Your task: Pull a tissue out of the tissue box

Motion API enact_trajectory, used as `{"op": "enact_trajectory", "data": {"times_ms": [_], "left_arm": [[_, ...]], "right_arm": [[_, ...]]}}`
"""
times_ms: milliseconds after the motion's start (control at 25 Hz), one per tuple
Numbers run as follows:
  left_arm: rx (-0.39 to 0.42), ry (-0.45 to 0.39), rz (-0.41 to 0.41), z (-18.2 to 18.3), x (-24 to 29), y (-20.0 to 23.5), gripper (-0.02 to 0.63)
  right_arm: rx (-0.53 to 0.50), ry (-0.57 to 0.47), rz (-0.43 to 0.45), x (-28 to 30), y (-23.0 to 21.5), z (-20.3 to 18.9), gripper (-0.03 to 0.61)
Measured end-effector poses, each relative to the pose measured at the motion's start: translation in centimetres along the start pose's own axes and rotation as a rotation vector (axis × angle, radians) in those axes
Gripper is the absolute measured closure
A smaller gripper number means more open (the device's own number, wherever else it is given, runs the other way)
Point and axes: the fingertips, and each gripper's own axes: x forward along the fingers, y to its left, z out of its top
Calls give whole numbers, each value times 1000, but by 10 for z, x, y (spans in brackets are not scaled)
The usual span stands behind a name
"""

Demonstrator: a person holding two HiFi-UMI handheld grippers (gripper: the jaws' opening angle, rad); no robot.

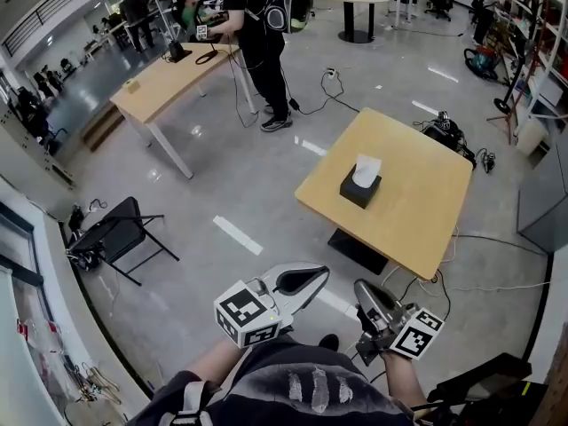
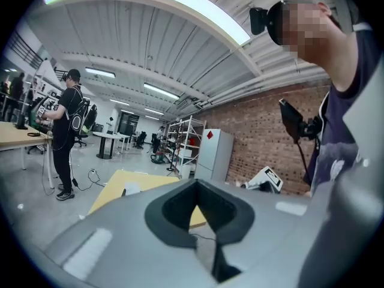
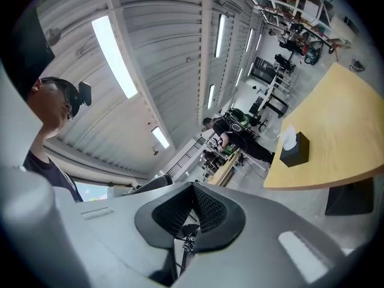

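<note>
A black tissue box (image 1: 359, 190) with a white tissue (image 1: 366, 170) sticking up out of it stands near the middle of a light wooden table (image 1: 417, 211). I am well short of the table. In the head view both grippers are low, close to my body and pointing toward the table. My left gripper (image 1: 306, 280) is shut and holds nothing. The right gripper (image 1: 366, 289) also looks shut and empty. The right gripper view shows the box (image 3: 294, 150) far off on the table (image 3: 336, 137). In the left gripper view the table (image 2: 114, 188) is small and distant beyond the shut jaws (image 2: 197, 212).
A person (image 1: 259, 34) stands at a second wooden table (image 1: 164, 82) at the back left. A black folding chair (image 1: 120, 233) stands at the left. Cables (image 1: 470, 264) trail over the floor round the table. Shelving (image 1: 537, 34) lines the right side.
</note>
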Motion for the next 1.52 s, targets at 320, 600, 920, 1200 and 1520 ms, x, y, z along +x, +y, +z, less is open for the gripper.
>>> {"op": "enact_trajectory", "data": {"times_ms": [320, 600, 920, 1200, 1520], "left_arm": [[21, -26, -34, 9, 34, 21, 612], [-23, -56, -133, 21, 63, 48, 612], [-47, -98, -213, 45, 70, 102, 612], [-103, -108, -269, 48, 63, 139, 612], [-54, -131, -216, 55, 50, 200, 612]], "right_arm": [[-73, 6, -36, 22, -24, 21, 586], [-104, -8, -141, 27, -36, 48, 586], [-112, 10, -232, 66, -55, 55, 586], [-111, 40, -333, 93, -60, 47, 586], [-116, 57, -286, 155, -86, 43, 586]]}}
